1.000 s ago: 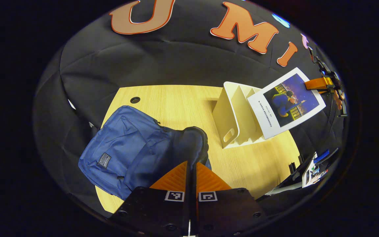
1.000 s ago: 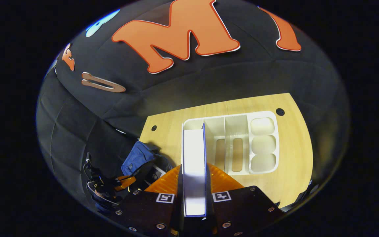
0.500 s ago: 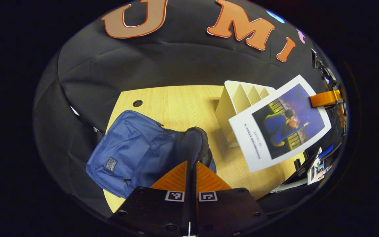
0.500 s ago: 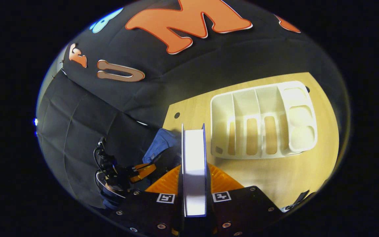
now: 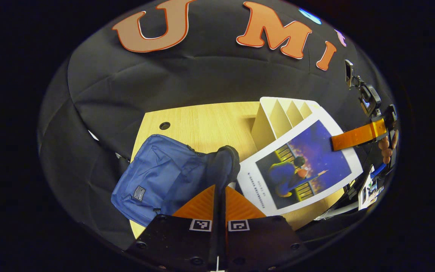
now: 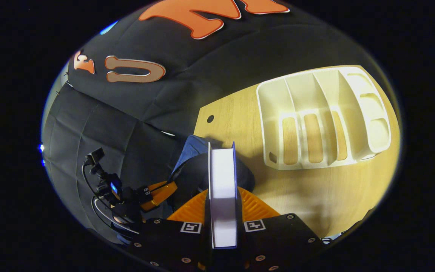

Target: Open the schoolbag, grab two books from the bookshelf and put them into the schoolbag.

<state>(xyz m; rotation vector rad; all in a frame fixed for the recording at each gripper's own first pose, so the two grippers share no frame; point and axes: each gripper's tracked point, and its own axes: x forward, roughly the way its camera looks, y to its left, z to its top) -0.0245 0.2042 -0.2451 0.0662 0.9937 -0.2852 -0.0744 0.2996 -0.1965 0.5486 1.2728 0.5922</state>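
The blue schoolbag (image 5: 157, 177) lies on the wooden table (image 5: 202, 121), its dark open mouth (image 5: 225, 166) raised. My left gripper (image 5: 219, 189) is shut on the mouth's rim and holds it up. A book with a purple picture cover (image 5: 300, 166) hangs tilted just right of the mouth, with my right gripper (image 5: 353, 136) shut on its far edge. In the right gripper view the book (image 6: 223, 181) stands edge-on between my right gripper's (image 6: 223, 194) fingers, over the bag's opening (image 6: 198, 173). The left gripper (image 6: 157, 190) shows there beside the bag. The white bookshelf (image 6: 315, 117) lies behind.
The white bookshelf (image 5: 278, 115) with its dividers stands behind the book, at the table's right half. A cable hole (image 5: 164, 125) sits at the table's far left corner. A hand (image 5: 385, 147) holds the right gripper. Small clutter (image 5: 368, 187) lies off the table's right edge.
My right gripper has carried the book away from the bookshelf, down and toward the bag's mouth. The left gripper has kept its hold on the rim.
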